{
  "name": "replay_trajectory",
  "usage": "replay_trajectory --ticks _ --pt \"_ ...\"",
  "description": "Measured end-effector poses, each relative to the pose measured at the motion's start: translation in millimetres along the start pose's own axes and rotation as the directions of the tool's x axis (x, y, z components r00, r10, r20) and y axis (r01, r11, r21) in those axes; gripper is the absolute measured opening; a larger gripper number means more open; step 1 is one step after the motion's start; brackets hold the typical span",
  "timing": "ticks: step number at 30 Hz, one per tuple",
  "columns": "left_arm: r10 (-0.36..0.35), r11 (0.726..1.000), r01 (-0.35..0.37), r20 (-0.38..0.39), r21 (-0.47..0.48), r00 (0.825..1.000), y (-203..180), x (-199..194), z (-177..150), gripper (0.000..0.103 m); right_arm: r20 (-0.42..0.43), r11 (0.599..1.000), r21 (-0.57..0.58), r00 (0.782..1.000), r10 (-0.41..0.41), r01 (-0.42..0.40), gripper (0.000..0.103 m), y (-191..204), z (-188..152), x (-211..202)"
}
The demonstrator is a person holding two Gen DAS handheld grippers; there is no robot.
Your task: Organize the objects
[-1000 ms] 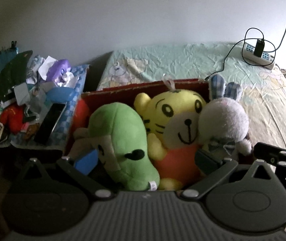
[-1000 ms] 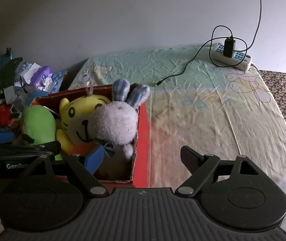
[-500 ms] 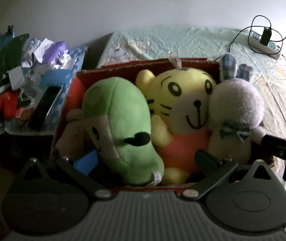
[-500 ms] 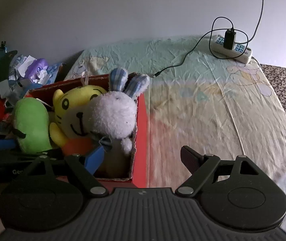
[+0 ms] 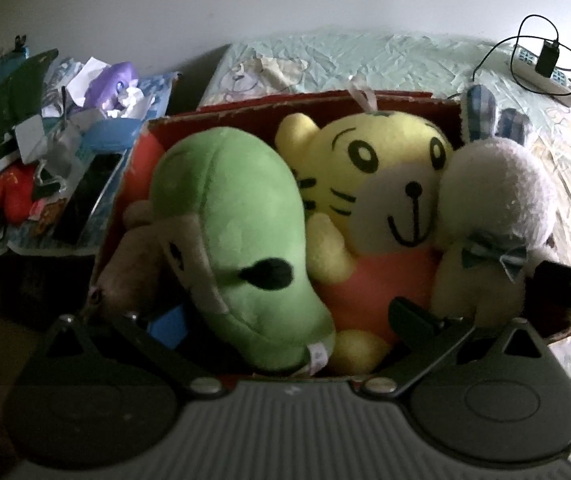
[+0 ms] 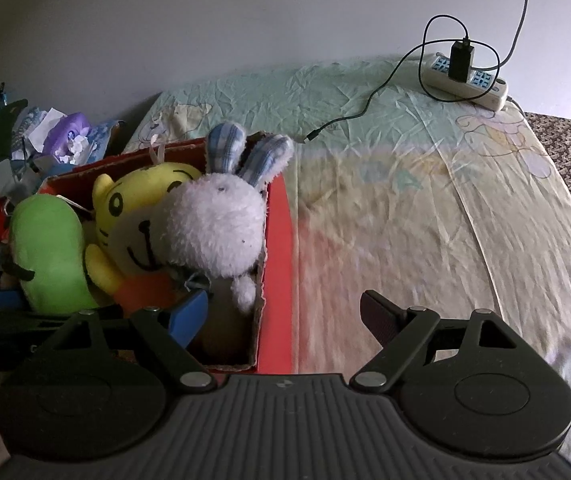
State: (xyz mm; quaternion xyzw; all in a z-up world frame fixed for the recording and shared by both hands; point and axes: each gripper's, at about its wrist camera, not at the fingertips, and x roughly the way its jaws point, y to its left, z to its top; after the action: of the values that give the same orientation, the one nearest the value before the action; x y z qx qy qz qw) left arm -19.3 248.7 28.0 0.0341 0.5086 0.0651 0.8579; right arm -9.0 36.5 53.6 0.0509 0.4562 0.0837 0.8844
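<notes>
Left gripper [image 5: 285, 324] spread open right over the red cardboard box [image 5: 325, 100], stuffed with green plush [image 5: 237, 232], yellow tiger plush [image 5: 381, 208], white bunny plush [image 5: 493, 192]. Right gripper [image 6: 285, 316] open too, holding nothing. Only seen from right: bare crinkled bedsheet [image 6: 425, 208] beside box.

A red cardboard box [image 5: 297, 104], open at the top, sits on the left part of a bed and holds three soft toys packed side by side. A green plush [image 5: 237, 236] lies on the left, a yellow tiger in an orange shirt [image 5: 381, 200] leans in the middle, and a white rabbit with blue checked ears [image 6: 217, 224] sits on the right, against the box's right wall.
</notes>
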Motion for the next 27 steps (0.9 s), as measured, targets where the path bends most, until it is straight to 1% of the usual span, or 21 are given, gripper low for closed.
replay_trajectory --ticks 9,17,27 --pt "0.025 1.0 -0.025 -0.016 0.002 1.0 -2.1 6.2 0.0 0.103 -0.019 1.0 -0.002 1.0 0.008 -0.008 0.086 -0.8 0.2 6.9" --pt "0.032 0.999 -0.032 -0.025 0.0 0.999 -1.0 9.6 1.2 0.103 -0.021 1.0 0.002 1.0 0.0 0.0 0.085 -1.8 0.0 8.8" --pt "0.023 1.0 -0.023 -0.03 -0.006 0.999 3.9 13.6 0.3 0.103 -0.019 1.0 -0.012 1.0 -0.018 0.018 0.085 1.7 1.0 11.0"
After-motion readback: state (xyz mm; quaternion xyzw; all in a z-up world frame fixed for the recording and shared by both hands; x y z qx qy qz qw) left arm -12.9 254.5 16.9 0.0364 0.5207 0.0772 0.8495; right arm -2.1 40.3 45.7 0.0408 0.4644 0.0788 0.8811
